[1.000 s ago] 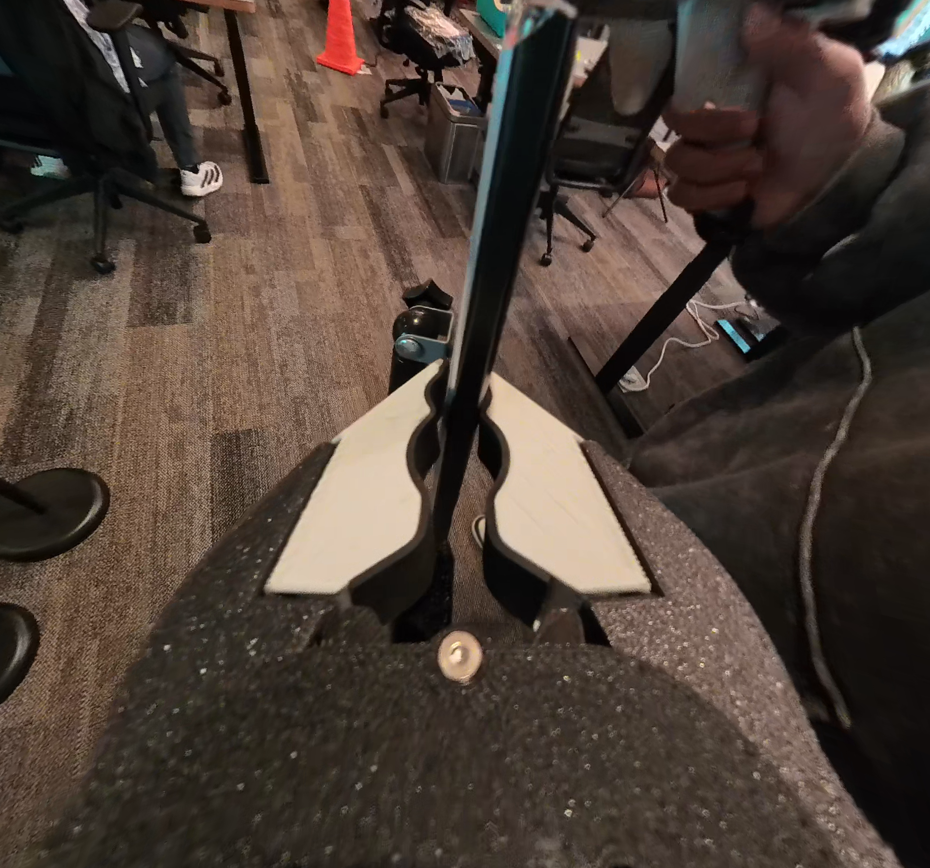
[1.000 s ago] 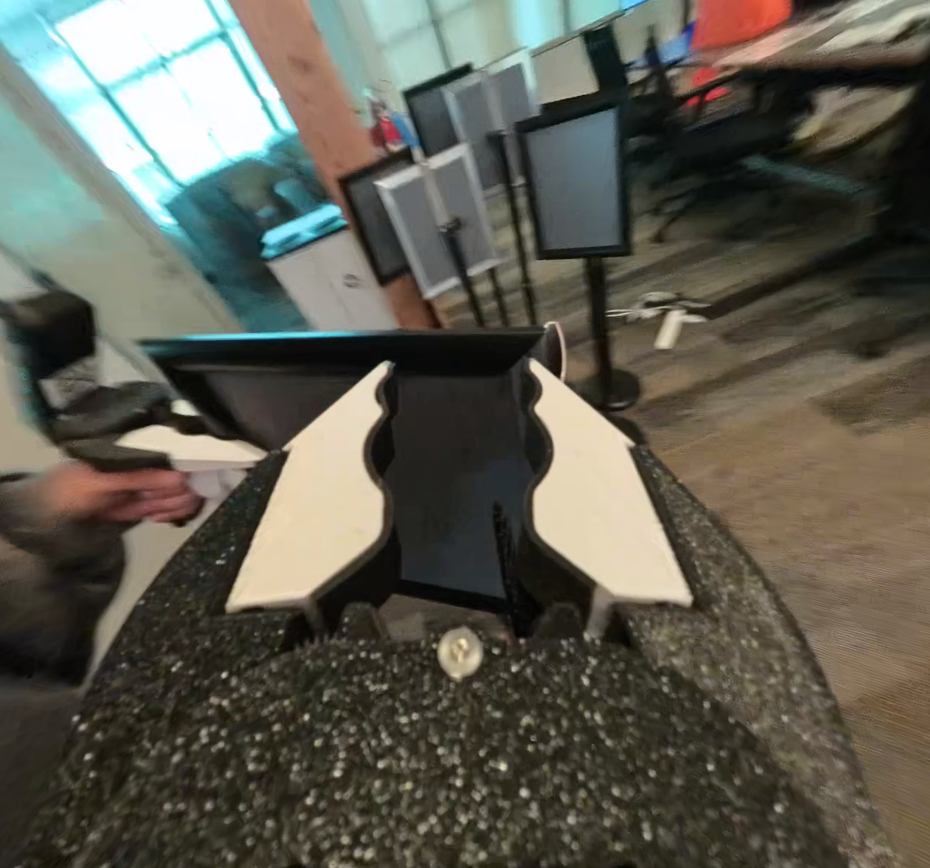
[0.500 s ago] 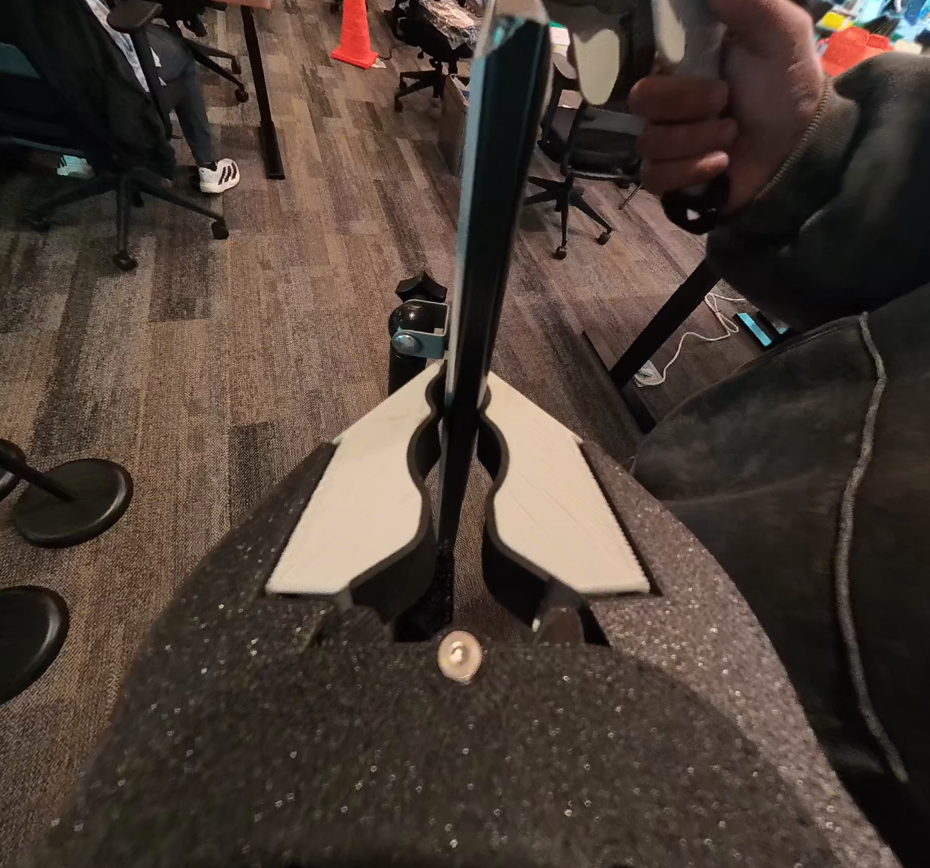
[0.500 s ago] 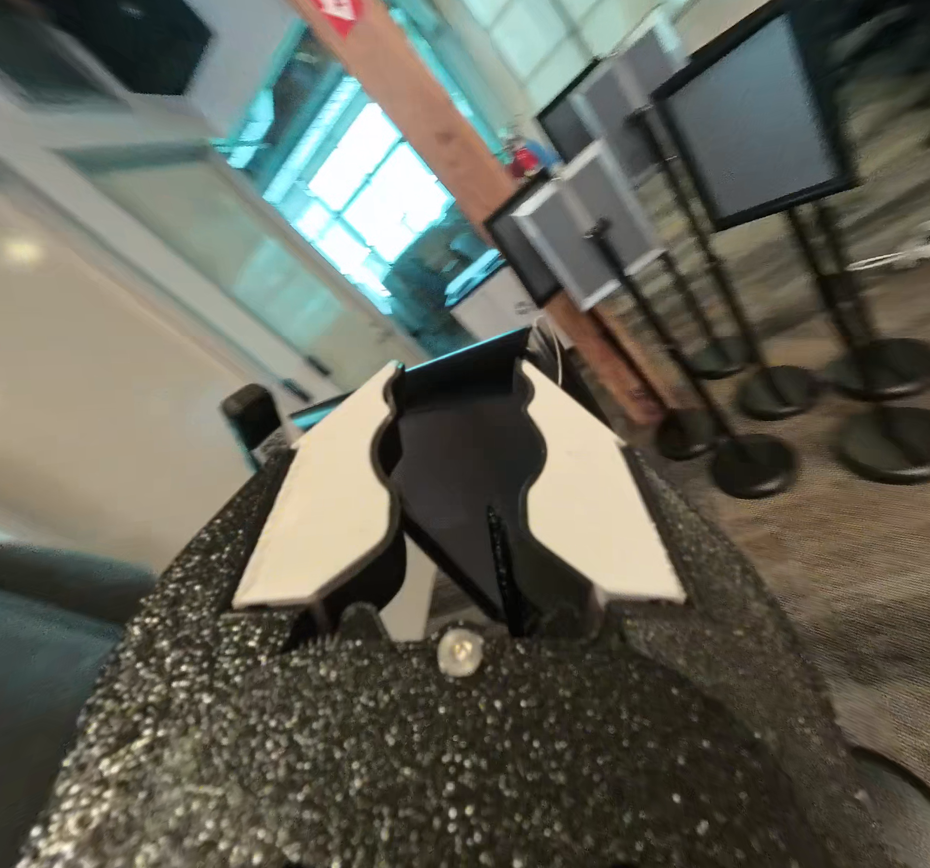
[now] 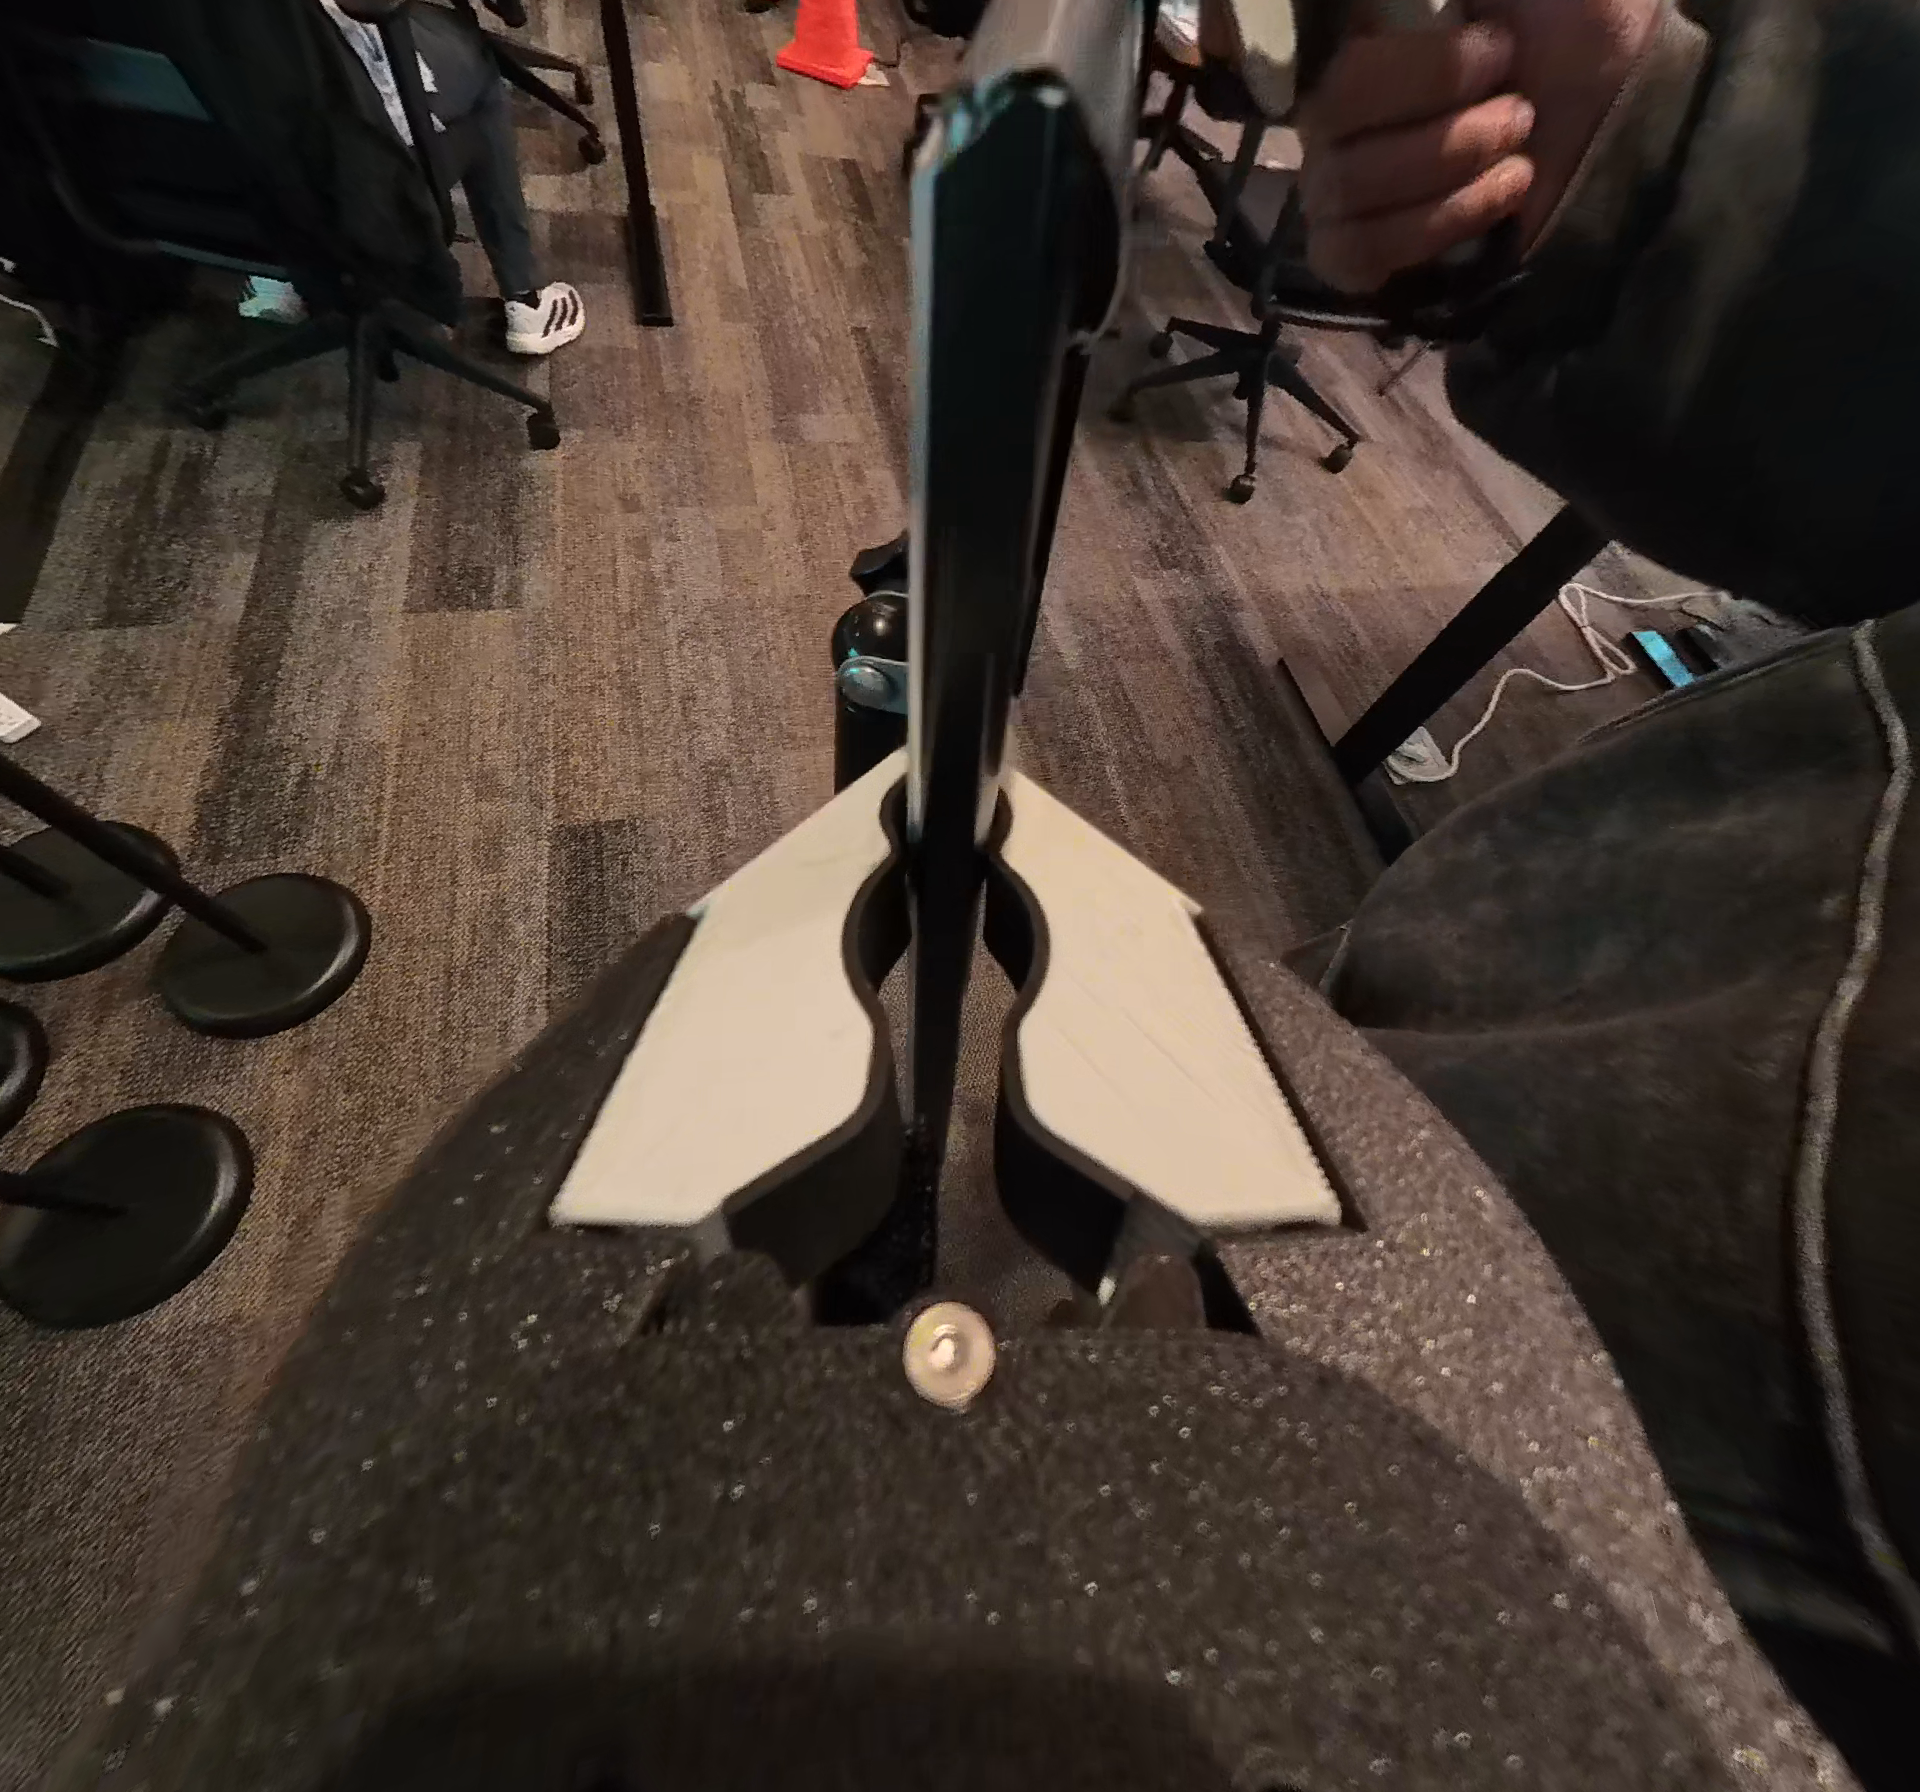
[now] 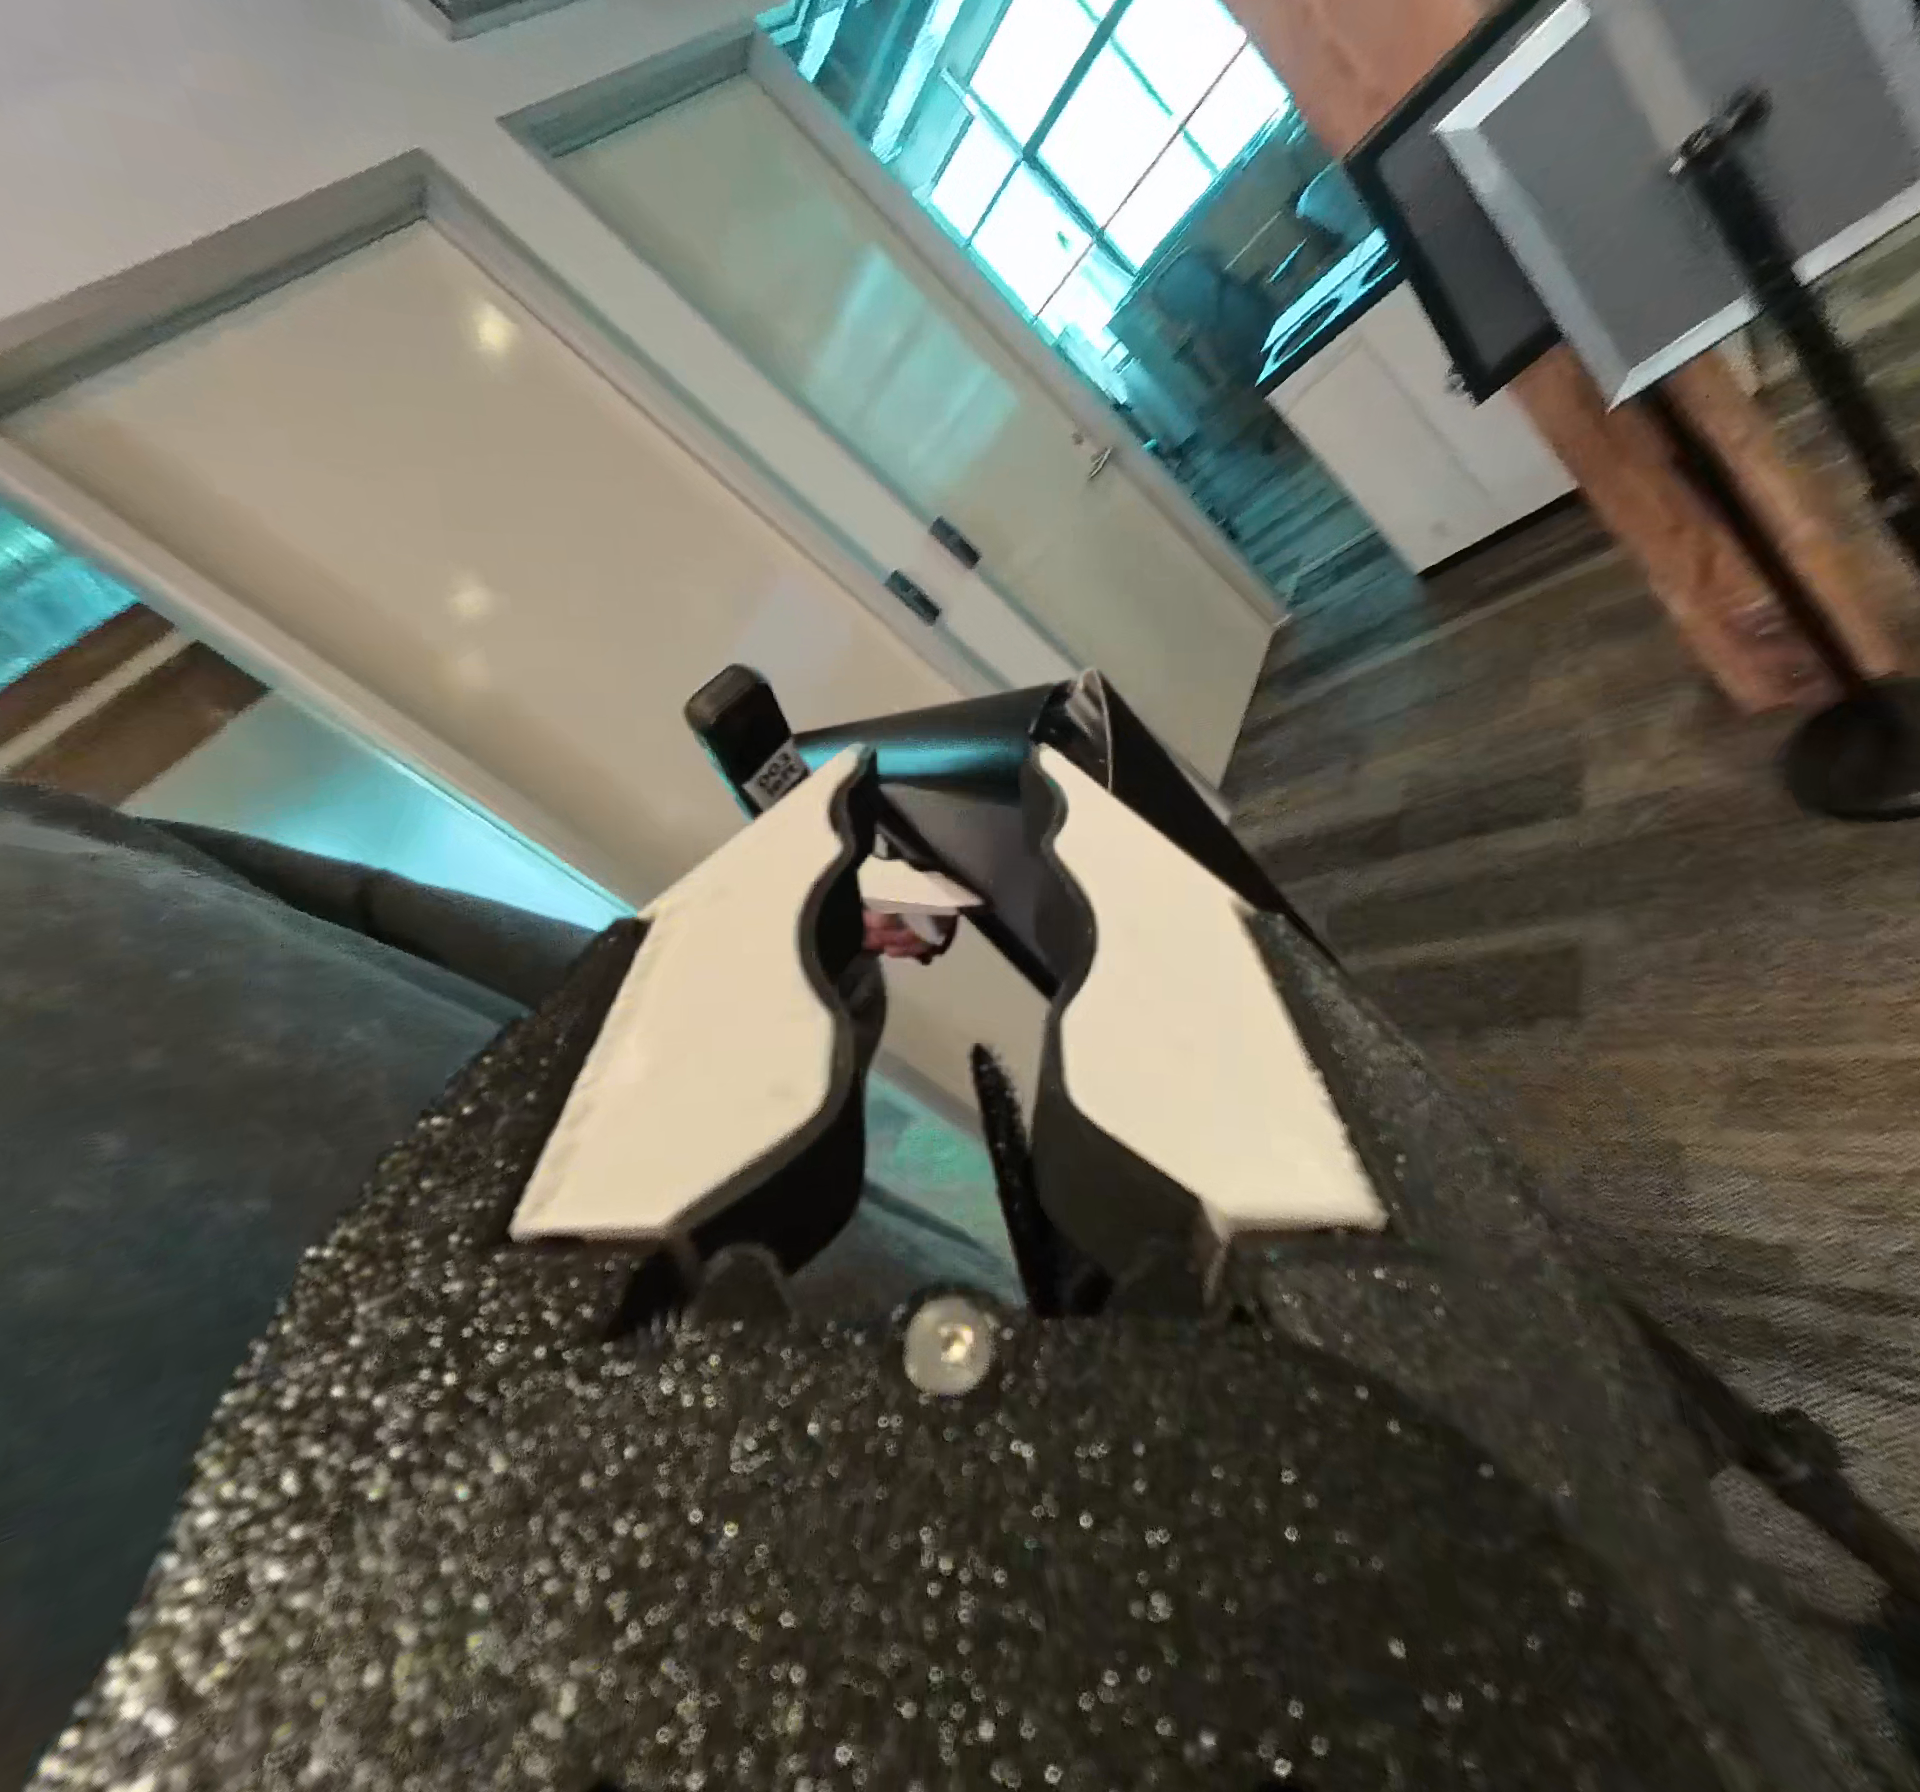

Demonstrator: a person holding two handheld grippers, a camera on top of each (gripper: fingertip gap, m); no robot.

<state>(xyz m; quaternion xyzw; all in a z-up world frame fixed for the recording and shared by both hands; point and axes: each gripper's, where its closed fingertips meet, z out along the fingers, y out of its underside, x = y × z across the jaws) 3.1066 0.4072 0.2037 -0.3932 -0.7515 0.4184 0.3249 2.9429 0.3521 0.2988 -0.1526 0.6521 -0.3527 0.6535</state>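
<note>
Tongs of the left gripper (image 5: pixel 948 812) pinch a black frame (image 5: pixel 987 412) edge-on, steadying it upright. Right gripper (image 6: pixel 948 807) gapes half-open astride the frame's far corner, gripping nothing.

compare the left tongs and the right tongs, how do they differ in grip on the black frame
The left tongs are shut tight on the black frame, gripping its thin edge, which runs straight up between the fingers. The right tongs stand wider apart, with the frame's corner lying slantwise between the fingers. The left view looks down at carpet, the right tilts toward a wall. Both have white fingers with black foam bodies.
</note>
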